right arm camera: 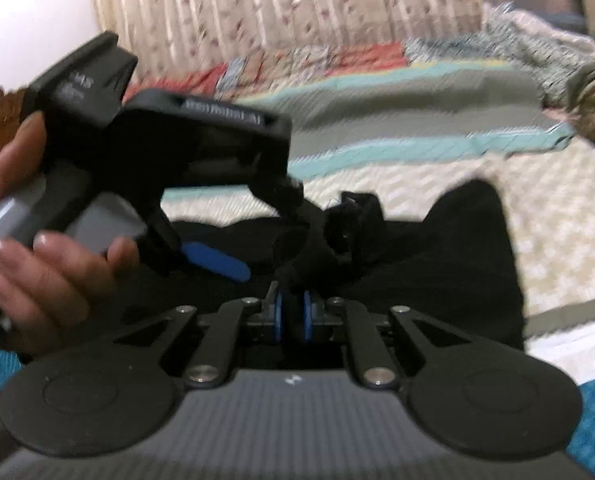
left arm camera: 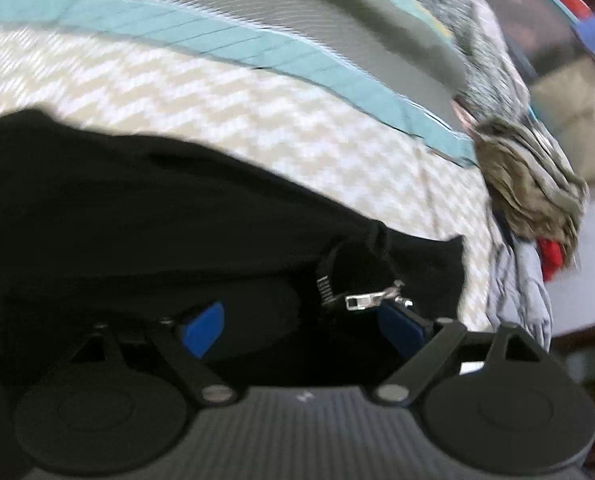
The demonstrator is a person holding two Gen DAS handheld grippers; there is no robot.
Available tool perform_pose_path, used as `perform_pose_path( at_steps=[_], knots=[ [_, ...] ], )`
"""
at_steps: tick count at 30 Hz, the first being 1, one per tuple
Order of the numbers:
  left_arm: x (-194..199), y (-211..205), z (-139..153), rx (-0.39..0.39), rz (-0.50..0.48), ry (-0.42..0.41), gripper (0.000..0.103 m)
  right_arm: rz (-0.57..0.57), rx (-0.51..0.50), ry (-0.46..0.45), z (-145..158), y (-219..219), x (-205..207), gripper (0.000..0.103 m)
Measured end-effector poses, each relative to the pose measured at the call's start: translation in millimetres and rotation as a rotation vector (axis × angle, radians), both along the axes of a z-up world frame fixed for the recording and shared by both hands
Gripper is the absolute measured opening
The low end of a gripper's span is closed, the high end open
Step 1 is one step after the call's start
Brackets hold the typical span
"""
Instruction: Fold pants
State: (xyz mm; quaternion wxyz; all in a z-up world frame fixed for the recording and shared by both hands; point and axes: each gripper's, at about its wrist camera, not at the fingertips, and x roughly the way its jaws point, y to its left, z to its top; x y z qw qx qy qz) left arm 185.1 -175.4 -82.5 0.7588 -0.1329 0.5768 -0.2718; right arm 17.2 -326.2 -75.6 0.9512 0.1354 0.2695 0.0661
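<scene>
Black pants (left arm camera: 137,208) lie spread on a patterned bed cover. In the left wrist view my left gripper (left arm camera: 301,326) hovers over their waist end with its blue pads wide apart and only loose cloth below them. A silver zipper pull (left arm camera: 371,300) lies just by the right-hand pad. In the right wrist view my right gripper (right arm camera: 292,318) has its pads almost together, pinching a bunch of the black pants (right arm camera: 449,248). A hand (right arm camera: 57,280) holds the left gripper to the left of it, one blue pad (right arm camera: 217,260) showing above the cloth.
The bed cover (left arm camera: 225,104) has a beige zigzag pattern and a teal stripe (left arm camera: 257,44). A heap of olive, grey and red clothes (left arm camera: 529,176) sits at the bed's right edge. A floral curtain (right arm camera: 281,0) hangs behind the bed.
</scene>
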Motion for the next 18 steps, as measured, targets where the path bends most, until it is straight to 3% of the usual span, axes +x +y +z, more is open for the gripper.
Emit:
perform_pose_path(
  at_steps=[5,9,12,14,15,16,18],
  knots=[
    [3,28,-14,-0.096,0.057,0.068,0.088,0.024,-0.021,0.056,-12,5,6,0.013],
    [1,24,-8,-0.144,0.013,0.062,0.089,0.051,-0.06,0.055,-8,10,5,0.016],
    [-3,16,-2,-0.172,-0.036,0.043,0.09,0.087,-0.145,0.034,-9,18,2,0.018],
    [-5,5,-2,-0.135,-0.048,0.016,0.087,0.12,-0.186,0.022,-9,26,-5,0.023],
    [-6,-1,-4,-0.093,-0.058,0.003,0.073,0.141,-0.168,0.014,-7,26,-8,0.029],
    [-8,-8,-7,-0.061,-0.077,-0.006,0.051,0.163,-0.134,0.002,-3,24,-12,0.032],
    [-13,-16,-12,0.028,-0.092,-0.056,0.031,0.165,-0.059,-0.021,4,14,-22,0.044]
  ],
)
